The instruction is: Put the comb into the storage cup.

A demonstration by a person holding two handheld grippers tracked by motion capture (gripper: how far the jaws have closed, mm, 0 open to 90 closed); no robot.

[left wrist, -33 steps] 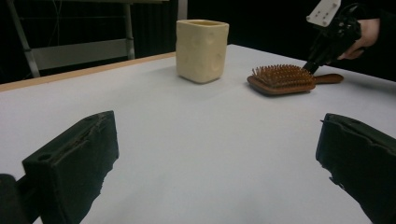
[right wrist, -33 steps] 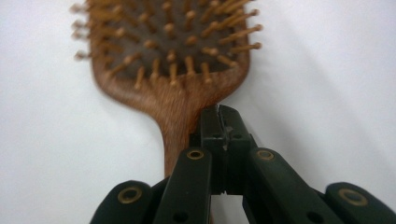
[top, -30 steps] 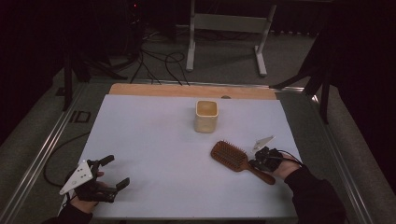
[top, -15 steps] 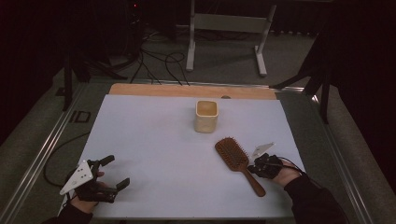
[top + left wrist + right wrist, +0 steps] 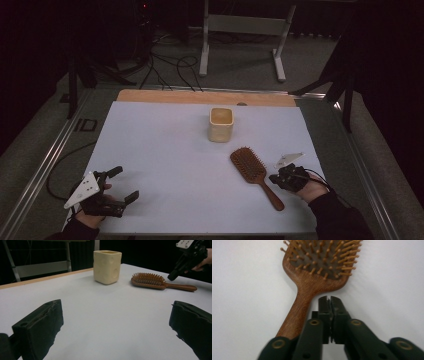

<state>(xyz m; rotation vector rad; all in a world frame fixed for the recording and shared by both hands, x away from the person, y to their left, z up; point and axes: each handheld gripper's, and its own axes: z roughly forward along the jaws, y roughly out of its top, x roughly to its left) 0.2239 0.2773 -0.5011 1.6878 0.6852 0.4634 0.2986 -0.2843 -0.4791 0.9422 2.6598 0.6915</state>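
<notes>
Hairbrush [image 5: 254, 172] on white table [image 5: 165, 150] — dark room, cables on floor [image 5: 165, 67].

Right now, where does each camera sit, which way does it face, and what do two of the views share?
High view: above the person's side, looking forward and down on the table; both hands show, with left gripper and right gripper.
Left gripper view: rides low, looking across at cup past its wide-apart jaws.
Right gripper view: looks down its closed jaws beside the hairbrush.
Shared: every view shows the hairbrush.
</notes>
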